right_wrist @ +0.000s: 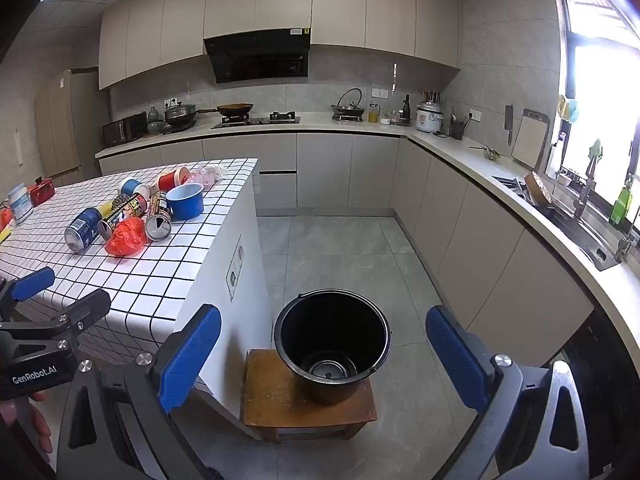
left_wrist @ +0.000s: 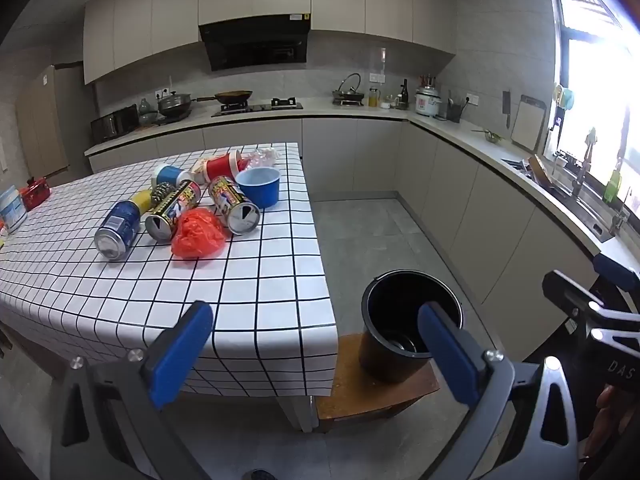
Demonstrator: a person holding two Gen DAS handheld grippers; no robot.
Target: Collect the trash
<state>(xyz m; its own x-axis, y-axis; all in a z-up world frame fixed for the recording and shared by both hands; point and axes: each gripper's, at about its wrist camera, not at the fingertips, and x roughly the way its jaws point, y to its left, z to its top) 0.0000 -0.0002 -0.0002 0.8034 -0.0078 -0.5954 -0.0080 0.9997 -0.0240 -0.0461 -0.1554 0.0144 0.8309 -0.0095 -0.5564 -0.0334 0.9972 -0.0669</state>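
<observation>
Trash lies in a cluster on the checked table point(left_wrist: 120, 292): a blue can point(left_wrist: 118, 229), two patterned cans point(left_wrist: 172, 210) point(left_wrist: 235, 209), a crumpled red plastic bag point(left_wrist: 198, 233), a blue cup point(left_wrist: 259, 186), a red-and-white cup point(left_wrist: 220, 166) and clear plastic wrap point(left_wrist: 262, 157). The same cluster shows in the right wrist view, with the red bag point(right_wrist: 127, 236) nearest. A black bucket point(right_wrist: 333, 340) stands on a wooden stool point(right_wrist: 280, 400) beside the table. My left gripper point(left_wrist: 316, 344) is open and empty, short of the table's near edge. My right gripper point(right_wrist: 324, 354) is open and empty, above the bucket.
A red object point(left_wrist: 36, 193) and a white-blue box point(left_wrist: 12, 208) sit at the table's left end. Kitchen counters point(right_wrist: 460, 152) with pots, a rice cooker and a sink point(right_wrist: 580, 216) run along the back and right walls. Grey tile floor point(right_wrist: 340, 248) lies between table and counters.
</observation>
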